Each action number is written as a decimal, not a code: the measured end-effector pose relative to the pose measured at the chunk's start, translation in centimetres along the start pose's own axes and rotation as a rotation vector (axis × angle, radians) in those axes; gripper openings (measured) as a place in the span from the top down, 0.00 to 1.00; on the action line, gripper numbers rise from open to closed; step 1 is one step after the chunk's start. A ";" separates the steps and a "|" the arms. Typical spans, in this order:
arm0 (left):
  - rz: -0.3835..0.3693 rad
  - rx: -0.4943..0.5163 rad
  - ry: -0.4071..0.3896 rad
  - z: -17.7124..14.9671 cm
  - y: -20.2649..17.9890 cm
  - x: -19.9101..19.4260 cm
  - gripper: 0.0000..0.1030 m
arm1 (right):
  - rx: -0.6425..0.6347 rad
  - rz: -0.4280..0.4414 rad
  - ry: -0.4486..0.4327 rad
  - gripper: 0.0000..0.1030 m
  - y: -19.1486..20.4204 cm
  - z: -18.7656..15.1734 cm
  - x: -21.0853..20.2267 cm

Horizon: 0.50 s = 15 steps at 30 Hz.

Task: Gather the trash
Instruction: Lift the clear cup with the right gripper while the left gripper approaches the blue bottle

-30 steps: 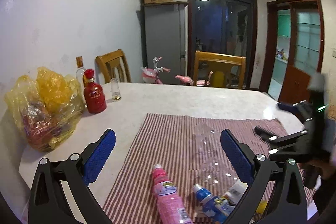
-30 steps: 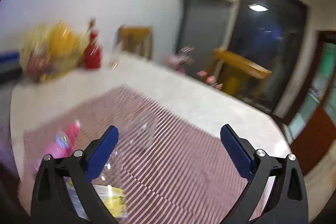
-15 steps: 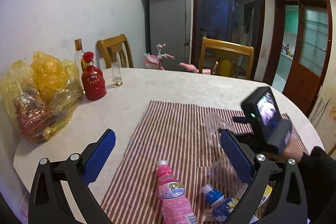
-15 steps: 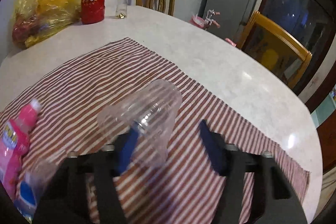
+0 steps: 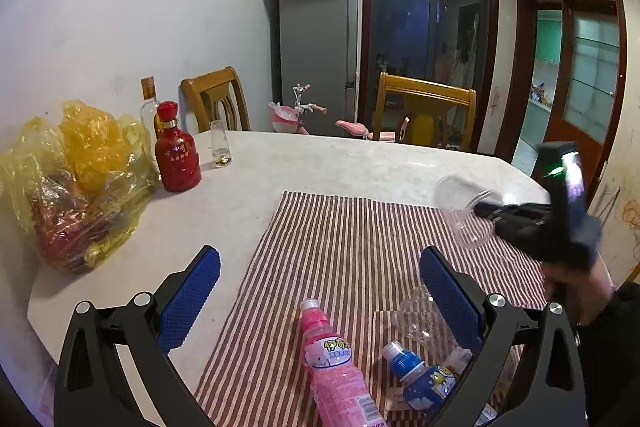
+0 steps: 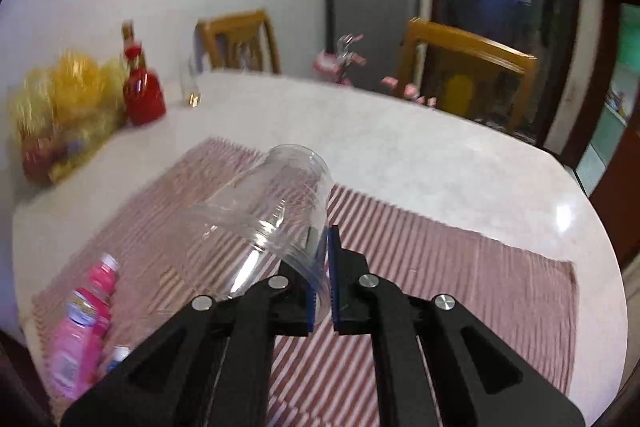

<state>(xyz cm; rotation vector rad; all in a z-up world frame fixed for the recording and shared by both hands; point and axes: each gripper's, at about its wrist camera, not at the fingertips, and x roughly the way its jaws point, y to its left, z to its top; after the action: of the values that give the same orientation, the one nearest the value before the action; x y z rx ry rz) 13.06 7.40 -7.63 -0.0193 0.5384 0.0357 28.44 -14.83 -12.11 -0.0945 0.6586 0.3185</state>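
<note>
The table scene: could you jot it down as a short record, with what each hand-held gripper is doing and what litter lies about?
right hand-held gripper: shut on the wall of a clear plastic cup, cup tilted, off the striped cloth
left hand-held gripper: open, empty
litter on cloth: pink bottle, blue bottle, second clear cup
elsewhere on table: yellow bag, red bottle

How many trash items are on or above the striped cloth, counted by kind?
Clear plastic cups: 2, one pinched in the right gripper, one lying on the striped cloth
Drink bottles: 2, pink and blue
Total: 4
</note>
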 end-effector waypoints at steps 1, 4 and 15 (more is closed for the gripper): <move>0.008 0.004 -0.004 0.0 -0.1 -0.5 0.06 | 0.015 -0.005 -0.026 0.94 -0.3 0.0 -1.6; 0.022 0.000 0.023 -0.4 -0.3 -1.2 0.06 | 0.047 -0.035 -0.094 0.94 -0.7 -0.4 -5.8; -0.046 -0.009 0.257 -6.5 -6.6 -0.8 0.06 | 0.138 -0.096 -0.237 0.94 -2.1 -4.3 -16.2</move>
<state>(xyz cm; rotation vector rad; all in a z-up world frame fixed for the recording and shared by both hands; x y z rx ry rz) 9.28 0.57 -12.69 -0.0455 0.7942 -0.0090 14.50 -21.82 -5.56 0.0434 0.4382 0.1873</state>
